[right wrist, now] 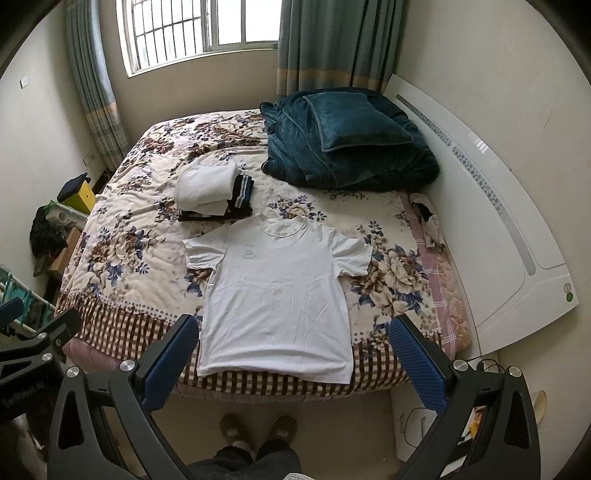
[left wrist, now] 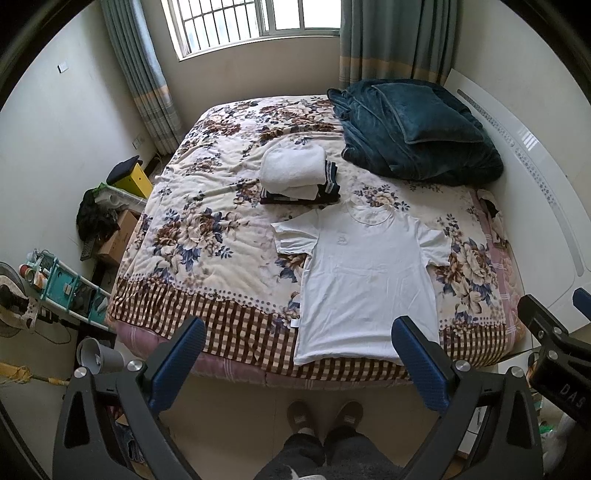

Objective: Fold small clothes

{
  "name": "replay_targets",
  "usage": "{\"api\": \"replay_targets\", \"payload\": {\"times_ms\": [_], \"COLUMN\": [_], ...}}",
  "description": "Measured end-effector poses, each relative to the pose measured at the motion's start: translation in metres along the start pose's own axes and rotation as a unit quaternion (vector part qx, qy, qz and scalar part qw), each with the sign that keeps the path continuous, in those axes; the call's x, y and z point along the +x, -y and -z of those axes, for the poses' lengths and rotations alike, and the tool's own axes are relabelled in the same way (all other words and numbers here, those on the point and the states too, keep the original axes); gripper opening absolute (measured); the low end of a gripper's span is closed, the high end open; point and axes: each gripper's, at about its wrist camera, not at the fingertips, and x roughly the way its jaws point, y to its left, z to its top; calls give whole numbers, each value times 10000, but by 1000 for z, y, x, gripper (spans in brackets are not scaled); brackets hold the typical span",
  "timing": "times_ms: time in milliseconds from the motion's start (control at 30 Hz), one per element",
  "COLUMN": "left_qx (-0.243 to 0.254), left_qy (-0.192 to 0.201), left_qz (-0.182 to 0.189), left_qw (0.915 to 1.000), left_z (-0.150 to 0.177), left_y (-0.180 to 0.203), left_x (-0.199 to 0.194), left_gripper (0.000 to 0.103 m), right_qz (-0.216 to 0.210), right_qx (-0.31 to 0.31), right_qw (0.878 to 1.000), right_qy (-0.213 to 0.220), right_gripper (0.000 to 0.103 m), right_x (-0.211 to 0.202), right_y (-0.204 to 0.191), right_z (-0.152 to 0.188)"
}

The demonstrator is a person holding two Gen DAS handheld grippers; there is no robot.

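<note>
Holding both tools above the foot of the bed (left wrist: 177, 236), we see a white T-shirt (left wrist: 365, 273) spread flat, front side up, on the floral quilt, its collar pointing toward the window (left wrist: 255, 22) and its hem lying on the checked border at the near edge. Our left hand-held gripper (left wrist: 299, 354) is wide open and holds nothing; its blue fingers (left wrist: 181, 354) stand apart in the air, not touching the cloth. Our right hand-held gripper (right wrist: 295, 350) is also wide open and empty, with the shirt's lower part seen between its blue fingers (right wrist: 410, 354). Just beyond the shirt's left sleeve lies a stack of folded clothes (left wrist: 295, 177), white pieces on top and dark ones under them. Near the headboard (left wrist: 517, 155) a dark teal blanket (left wrist: 417, 140) is heaped, with a matching pillow on it. Grey-blue curtains (left wrist: 147, 85) hang at both sides of the window. Beside the bed, on the left, stand a yellow box (left wrist: 136, 179) and a turquoise rack (left wrist: 62, 284). Below us are our brown slippers (left wrist: 325, 413) on the floor.
</note>
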Motion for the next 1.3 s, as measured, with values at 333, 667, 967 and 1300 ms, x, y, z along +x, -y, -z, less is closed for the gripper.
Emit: {"api": "replay_targets", "payload": {"times_ms": [333,667,967,1300], "left_qx": [-6,30,161,144], "left_qy": [3,-23,140,-10], "left_qz": [5,57,48,-49], "left_qw": [10000,10000,9998,9999], "left_z": [3,-7,-35,-86], "left_y": [-2,2,-3,27], "left_x": [1,3,54,169], "left_gripper": [103,103,103,103], "right_qz": [-5,33,390,999], "right_qx": [11,56,511,1544], "right_qw": [10000,10000,9978,9820], "right_qy": [9,-35,-157,-432], "right_gripper": [103,103,103,103], "right_x": [-1,2,45,184], "right_y": [4,12,12,65], "right_z": [-2,-11,-19,-58]}}
